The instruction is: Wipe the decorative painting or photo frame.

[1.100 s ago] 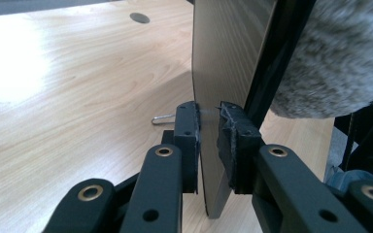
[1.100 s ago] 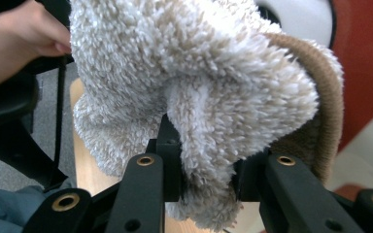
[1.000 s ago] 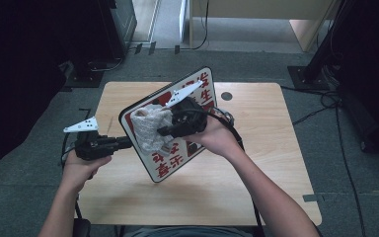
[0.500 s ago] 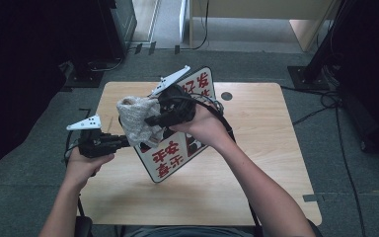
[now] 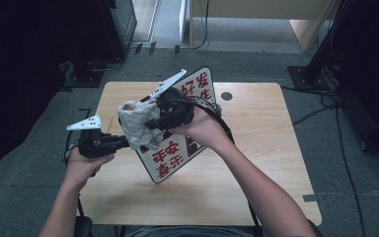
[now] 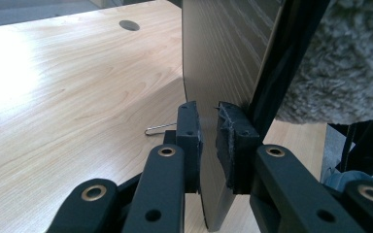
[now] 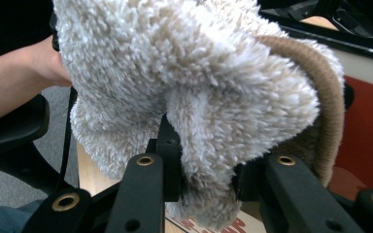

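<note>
The left hand-held gripper [image 5: 121, 143] is clenched on the lower edge of a sign board [image 5: 177, 158], a white board with red characters and a dark rim. In the left gripper view its two pads [image 6: 189, 141] press the thin panel [image 6: 223, 73] from both sides. The board is held tilted above the wooden tabletop [image 5: 256, 163], its upper end pointing away from the person and its lower corner near the middle of the tabletop.

The right hand-held gripper [image 5: 153, 121] is clenched on a fluffy cream cloth [image 5: 135, 123]. In the right gripper view the cloth [image 7: 199, 77] bulges out over the jaws, a fold of it pinched between them, and a tan hem [image 7: 320, 87] runs along its right side. From above, the cloth lies against the left part of the board's printed face, just above the left hand-held gripper and close to it.

A round dark hole [image 5: 226, 96] sits in the tabletop near its far edge, beyond the board. A small wire clip [image 6: 158, 129] lies on the wood beside the board
</note>
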Motion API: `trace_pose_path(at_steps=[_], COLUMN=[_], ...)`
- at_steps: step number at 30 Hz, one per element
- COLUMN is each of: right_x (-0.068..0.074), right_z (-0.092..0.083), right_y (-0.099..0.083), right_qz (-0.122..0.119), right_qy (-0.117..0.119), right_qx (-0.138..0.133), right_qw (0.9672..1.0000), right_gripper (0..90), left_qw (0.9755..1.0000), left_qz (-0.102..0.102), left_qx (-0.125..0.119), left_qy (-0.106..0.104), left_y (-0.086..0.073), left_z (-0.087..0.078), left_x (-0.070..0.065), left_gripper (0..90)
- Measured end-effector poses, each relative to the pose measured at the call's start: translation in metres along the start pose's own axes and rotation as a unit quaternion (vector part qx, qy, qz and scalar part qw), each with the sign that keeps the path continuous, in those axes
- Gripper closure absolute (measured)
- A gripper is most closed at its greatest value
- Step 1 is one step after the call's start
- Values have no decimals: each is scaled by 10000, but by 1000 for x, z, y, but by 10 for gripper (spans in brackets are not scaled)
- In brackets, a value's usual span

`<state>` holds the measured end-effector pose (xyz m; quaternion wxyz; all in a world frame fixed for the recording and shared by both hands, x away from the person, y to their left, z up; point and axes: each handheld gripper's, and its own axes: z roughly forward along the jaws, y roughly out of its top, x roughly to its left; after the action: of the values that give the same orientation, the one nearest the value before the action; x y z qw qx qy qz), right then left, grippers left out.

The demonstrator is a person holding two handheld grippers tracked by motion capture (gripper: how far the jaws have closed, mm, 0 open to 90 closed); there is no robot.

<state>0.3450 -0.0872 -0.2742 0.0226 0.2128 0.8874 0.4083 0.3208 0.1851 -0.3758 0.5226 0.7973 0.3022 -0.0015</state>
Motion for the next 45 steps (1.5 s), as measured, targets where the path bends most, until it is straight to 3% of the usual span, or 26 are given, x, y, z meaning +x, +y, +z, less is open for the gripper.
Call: trace_pose_path(at_steps=[23, 45], right_x=[2, 1], right_z=[19, 39], right_y=[-22, -60], right_qz=[8, 39], right_qy=[98, 165], right_qx=[196, 221], right_qw=[9998, 9996], right_gripper=[704, 702], left_qw=[10000, 10000], left_qz=[0, 41], left_qx=[6, 45], left_qy=[38, 46], left_y=[0, 0], left_z=[-1, -1], left_x=[0, -1], left_gripper=[796, 796])
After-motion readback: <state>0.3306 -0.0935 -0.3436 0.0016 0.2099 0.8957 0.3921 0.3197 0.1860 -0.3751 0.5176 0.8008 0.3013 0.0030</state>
